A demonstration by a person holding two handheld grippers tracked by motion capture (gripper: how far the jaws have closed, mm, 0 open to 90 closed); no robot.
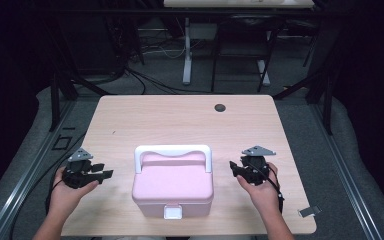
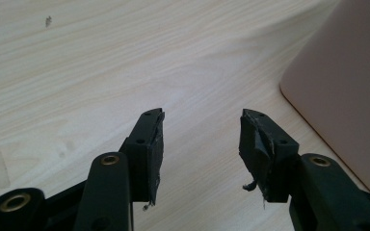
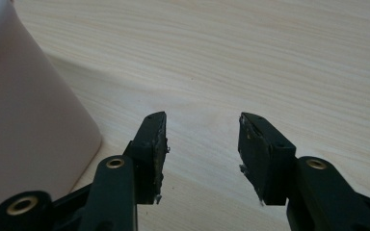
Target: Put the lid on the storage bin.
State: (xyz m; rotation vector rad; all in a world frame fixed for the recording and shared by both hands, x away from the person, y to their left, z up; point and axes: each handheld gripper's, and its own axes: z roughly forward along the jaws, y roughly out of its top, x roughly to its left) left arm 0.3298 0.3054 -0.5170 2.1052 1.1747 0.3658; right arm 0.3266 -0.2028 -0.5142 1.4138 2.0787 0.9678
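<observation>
Pink box [image 1: 173,187] sat centred at the near table [image 1: 180,117] edge, long axis crosswise, between left gripper [image 1: 101,171] and right gripper [image 1: 236,169], both spread, empty, about equally near, jaws pointing inward toward its sides.

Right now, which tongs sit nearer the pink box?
Left, narrowly, judged from the high view. The left tongs hover open just off the pink box on its left side; the right tongs hover open off its right side. Neither touches it.
</observation>
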